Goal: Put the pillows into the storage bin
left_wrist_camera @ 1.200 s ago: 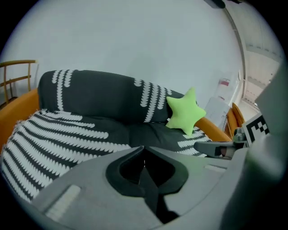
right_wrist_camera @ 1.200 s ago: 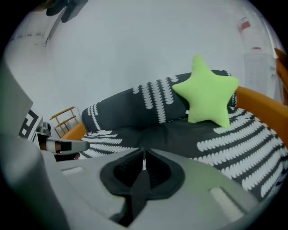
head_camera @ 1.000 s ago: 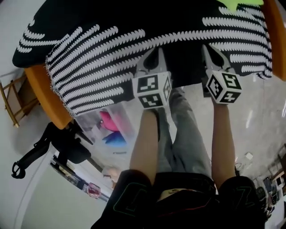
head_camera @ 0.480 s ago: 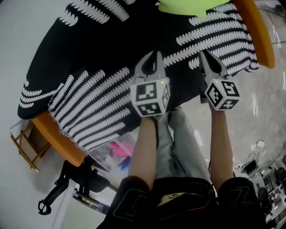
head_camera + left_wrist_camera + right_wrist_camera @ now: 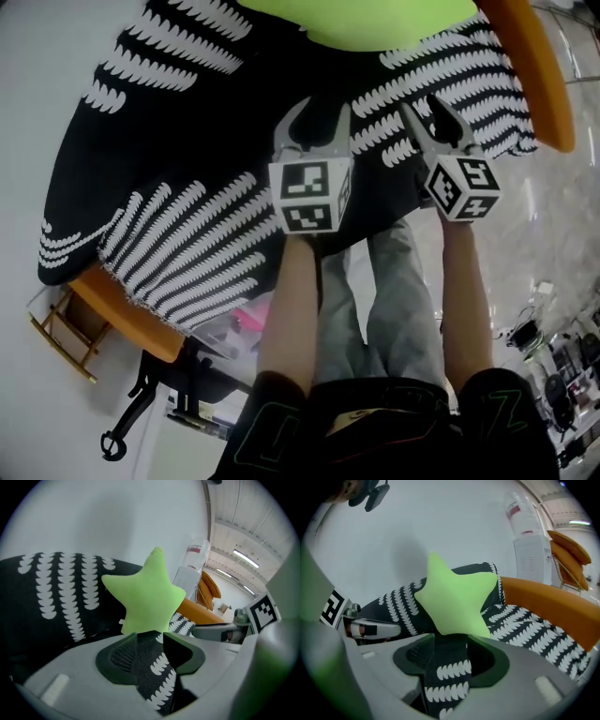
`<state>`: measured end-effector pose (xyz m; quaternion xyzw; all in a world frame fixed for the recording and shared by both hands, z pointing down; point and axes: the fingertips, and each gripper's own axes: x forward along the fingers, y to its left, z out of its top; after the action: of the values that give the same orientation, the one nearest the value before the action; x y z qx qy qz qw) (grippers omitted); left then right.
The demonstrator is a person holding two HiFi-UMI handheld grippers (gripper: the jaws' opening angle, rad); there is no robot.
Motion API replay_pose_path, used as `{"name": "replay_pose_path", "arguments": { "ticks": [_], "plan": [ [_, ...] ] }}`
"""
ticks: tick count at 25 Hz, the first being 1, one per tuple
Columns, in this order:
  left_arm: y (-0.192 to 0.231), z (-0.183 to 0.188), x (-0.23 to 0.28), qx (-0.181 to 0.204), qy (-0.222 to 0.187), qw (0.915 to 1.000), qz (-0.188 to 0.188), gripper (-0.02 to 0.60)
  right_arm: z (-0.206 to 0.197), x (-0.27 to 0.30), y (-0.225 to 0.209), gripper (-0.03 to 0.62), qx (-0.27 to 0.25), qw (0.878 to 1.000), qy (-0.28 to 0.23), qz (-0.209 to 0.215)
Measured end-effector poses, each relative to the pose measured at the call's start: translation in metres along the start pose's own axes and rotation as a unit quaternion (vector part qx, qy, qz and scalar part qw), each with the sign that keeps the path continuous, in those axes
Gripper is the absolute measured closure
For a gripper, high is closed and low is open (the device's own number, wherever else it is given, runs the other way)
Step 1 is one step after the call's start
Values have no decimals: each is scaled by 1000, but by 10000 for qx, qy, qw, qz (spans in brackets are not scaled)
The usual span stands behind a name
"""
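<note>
A large black pillow with white leaf stripes [image 5: 187, 178] lies across the orange storage bin [image 5: 530, 66]. A green star pillow [image 5: 375, 19] rests on it at the far side. My left gripper [image 5: 314, 108] and right gripper [image 5: 433, 103] sit side by side at the pillow's near edge. Both have just been opening. In the left gripper view, a pinched-up fold of the black cover [image 5: 152, 667] still stands between the spread pads of the left gripper [image 5: 150, 653], below the star [image 5: 145, 595]. The right gripper [image 5: 447, 660] shows the same fold [image 5: 447, 677] under the star [image 5: 457, 599].
Below the bin's near rim [image 5: 122, 309] are a clear box with pink items [image 5: 234, 328], a wooden folding chair [image 5: 61, 337] and a black stand [image 5: 150, 403]. A white wall lies behind. A water dispenser [image 5: 529, 550] and stacked orange chairs [image 5: 567, 550] stand to the right.
Both grippers carried the black pillow forward onto the bin, and the green star came further into view. Their jaws, pinched to a point before, now stand spread.
</note>
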<state>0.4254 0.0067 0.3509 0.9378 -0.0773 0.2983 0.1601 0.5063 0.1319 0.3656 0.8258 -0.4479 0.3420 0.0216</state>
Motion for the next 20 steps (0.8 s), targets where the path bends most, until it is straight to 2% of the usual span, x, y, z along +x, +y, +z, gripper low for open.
{"name": "replay_pose_path", "arguments": {
  "ticks": [3,6,10,14,16,18,20],
  "plan": [
    [3,-1,28,58,254,9996,66,346,10,24,-22,351,-263,9994,178,122],
    [7,1,47,-67,377,9991,185,299,17,38,-35,325,-649,9967,386,289],
    [13,0,71,-161,583,9979,217,250,22,55,-46,262,-817,9932,585,587],
    [10,28,102,-117,320,9989,-318,212,48,80,-50,224,-1136,9882,550,873],
    [11,40,107,113,265,9978,-589,196,59,88,-48,215,-1261,9856,483,1017],
    [20,53,115,408,202,9966,-693,192,72,103,-43,215,-1383,9824,332,1214],
    [29,59,117,464,165,9968,-626,192,78,116,-36,215,-1489,9779,256,1447]
  ]
}}
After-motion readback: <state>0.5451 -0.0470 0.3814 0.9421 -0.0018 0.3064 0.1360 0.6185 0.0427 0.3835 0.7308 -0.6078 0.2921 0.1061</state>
